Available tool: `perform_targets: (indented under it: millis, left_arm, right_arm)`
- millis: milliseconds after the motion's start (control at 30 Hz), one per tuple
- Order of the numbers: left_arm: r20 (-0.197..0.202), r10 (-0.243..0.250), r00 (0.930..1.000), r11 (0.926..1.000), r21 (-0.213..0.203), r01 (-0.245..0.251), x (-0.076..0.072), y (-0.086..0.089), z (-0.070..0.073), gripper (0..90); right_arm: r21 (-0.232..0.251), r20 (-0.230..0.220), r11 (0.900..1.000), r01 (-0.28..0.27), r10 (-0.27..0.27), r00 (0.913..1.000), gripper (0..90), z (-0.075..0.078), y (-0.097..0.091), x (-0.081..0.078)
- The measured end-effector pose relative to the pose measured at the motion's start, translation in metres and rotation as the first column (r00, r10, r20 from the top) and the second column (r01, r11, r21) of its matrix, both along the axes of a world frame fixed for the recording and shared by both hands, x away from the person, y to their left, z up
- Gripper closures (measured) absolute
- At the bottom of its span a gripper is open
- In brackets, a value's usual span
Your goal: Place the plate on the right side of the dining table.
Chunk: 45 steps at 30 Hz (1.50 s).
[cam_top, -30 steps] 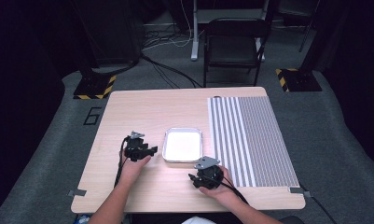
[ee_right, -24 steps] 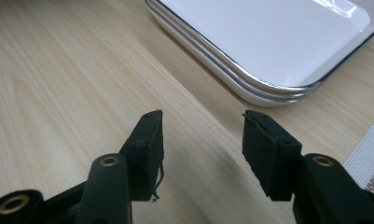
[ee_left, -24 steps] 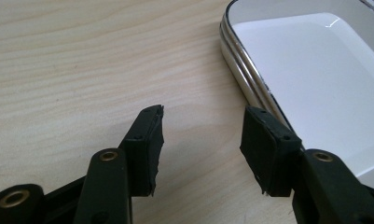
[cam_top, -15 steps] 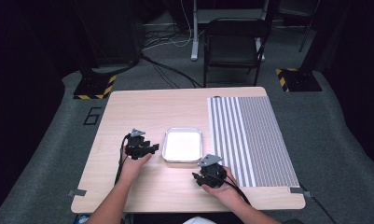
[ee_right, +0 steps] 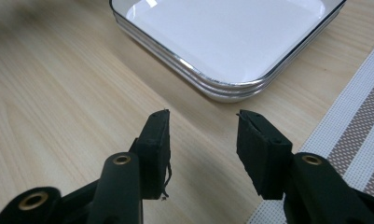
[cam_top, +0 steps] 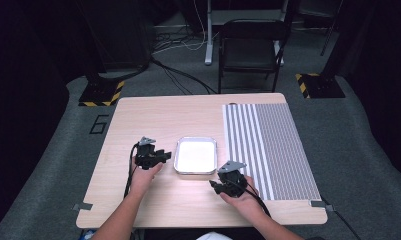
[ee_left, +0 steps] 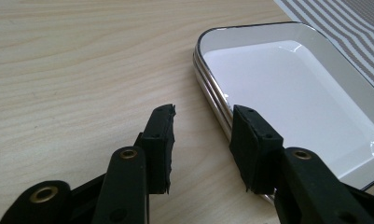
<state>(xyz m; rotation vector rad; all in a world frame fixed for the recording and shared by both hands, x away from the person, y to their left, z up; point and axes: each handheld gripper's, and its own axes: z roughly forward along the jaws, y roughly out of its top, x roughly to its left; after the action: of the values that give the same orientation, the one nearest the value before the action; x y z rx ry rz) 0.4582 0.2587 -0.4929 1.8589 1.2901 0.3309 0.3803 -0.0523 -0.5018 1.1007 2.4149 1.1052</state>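
The left gripper [ee_left: 201, 135] is held with jaws parted and empty, just closing, beside the tray's [ee_left: 201, 60] left rim. The right gripper [ee_right: 201, 140] is likewise parted, empty and closing, near the tray's [ee_right: 231, 88] corner. The tray is set mid-table [cam_top: 153, 120], beside a striped mat [cam_top: 268, 145].

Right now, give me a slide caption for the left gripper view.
Left gripper, jaws apart and empty, beside the rim of a white tray on a wooden table.

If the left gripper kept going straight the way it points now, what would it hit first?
Probably the white tray: its near rim lies just ahead of the left gripper, whose jaws, just closing, stand open with nothing between them. Depth is hard to judge.
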Motion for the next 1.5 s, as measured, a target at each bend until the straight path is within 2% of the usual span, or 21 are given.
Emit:
perform_targets:
  millis: [33, 100, 333, 567, 700, 1033, 1133, 1233, 1367, 1500]
  left_arm:
    - [-0.004, 0.004, 1.0000, 0.9999, -0.012, -0.004, 0.000, -0.001, 0.000, 59.3]
    - [-0.008, -0.006, 1.0000, 0.9999, -0.011, 0.006, 0.000, -0.001, 0.000, 59.4]
    - [-0.019, -0.019, 0.9996, 0.9996, -0.024, 0.018, 0.000, -0.004, 0.000, 60.4]
    - [-0.027, -0.037, 0.9990, 0.9990, -0.026, 0.036, 0.001, -0.007, -0.001, 61.2]
    - [-0.034, -0.049, 0.9982, 0.9988, -0.007, 0.049, 0.001, -0.010, -0.002, 59.9]
    - [-0.032, -0.060, 0.9977, 0.9982, -0.007, 0.060, 0.000, -0.013, -0.003, 60.9]
    - [-0.043, -0.077, 0.9961, 0.9970, -0.010, 0.077, 0.000, -0.015, -0.003, 63.0]
    - [-0.041, -0.069, 0.9968, 0.9973, -0.026, 0.068, 0.000, -0.016, -0.004, 64.6]
    - [-0.055, -0.084, 0.9950, 0.9960, -0.037, 0.082, 0.000, -0.018, -0.004, 66.8]
    - [-0.063, -0.088, 0.9942, 0.9957, -0.035, 0.086, -0.001, -0.017, -0.004, 67.6]
  right_arm:
    - [0.009, -0.005, 0.9999, 0.008, -0.008, 1.0000, 55.2, 0.001, -0.001, 0.001]
    - [0.023, -0.006, 0.9997, 0.009, -0.009, 0.9999, 56.6, 0.003, -0.004, 0.005]
    - [0.050, 0.004, 0.9968, 0.062, -0.063, 0.9980, 58.8, 0.008, -0.010, 0.014]
    - [0.064, 0.003, 0.9941, 0.087, -0.088, 0.9962, 59.6, 0.010, -0.013, 0.022]
    - [0.082, -0.011, 0.9907, 0.108, -0.107, 0.9942, 59.8, 0.011, -0.016, 0.028]
    - [0.091, -0.022, 0.9879, 0.125, -0.124, 0.9921, 60.8, 0.013, -0.015, 0.035]
    - [0.109, -0.032, 0.9826, 0.150, -0.148, 0.9885, 58.6, 0.012, -0.016, 0.039]
    - [0.111, -0.029, 0.9810, 0.159, -0.157, 0.9872, 58.9, 0.013, -0.016, 0.041]
    - [0.106, -0.023, 0.9820, 0.156, -0.154, 0.9877, 61.3, 0.014, -0.016, 0.045]
    - [0.119, -0.049, 0.9797, 0.162, -0.157, 0.9864, 61.6, 0.014, -0.015, 0.047]
